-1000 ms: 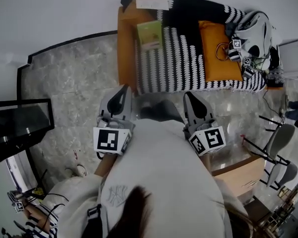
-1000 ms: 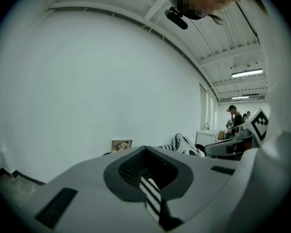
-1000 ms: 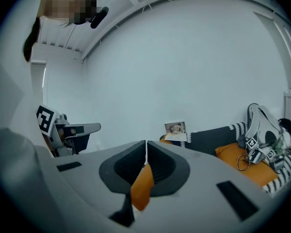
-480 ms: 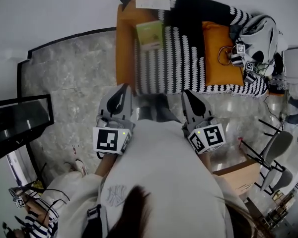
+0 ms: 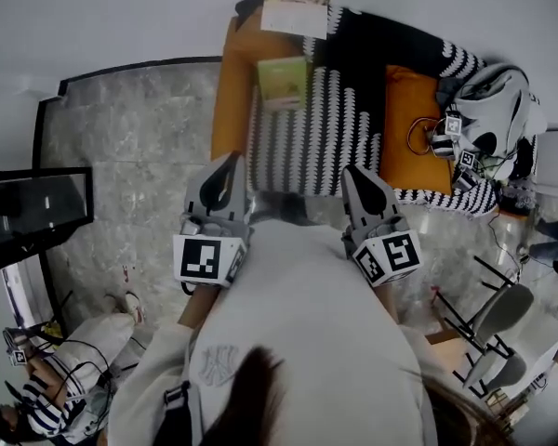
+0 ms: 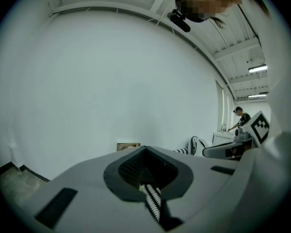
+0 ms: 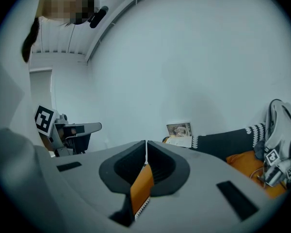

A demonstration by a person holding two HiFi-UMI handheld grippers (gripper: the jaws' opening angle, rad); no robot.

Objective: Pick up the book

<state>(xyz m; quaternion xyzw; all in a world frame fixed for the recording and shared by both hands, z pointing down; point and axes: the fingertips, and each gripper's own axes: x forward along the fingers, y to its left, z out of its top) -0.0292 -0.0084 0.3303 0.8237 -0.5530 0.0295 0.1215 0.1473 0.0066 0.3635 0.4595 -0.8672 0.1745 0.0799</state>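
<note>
Green rectangular book lies flat on the black-and-white striped blanket covering the orange sofa, well ahead of both tools. Left gripper and right gripper are clenched and empty. The hands holding them are hidden.

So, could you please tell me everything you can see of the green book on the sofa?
The green book is a thin rectangular volume with a pale green cover bearing a lighter, indistinct picture. It is closed and lies flat, cover up, on the black-and-white striped blanket, close to that blanket's left edge beside the sofa's orange upholstery. Nothing lies on it. The left gripper and the right gripper are both short of it and do not touch it.
</note>
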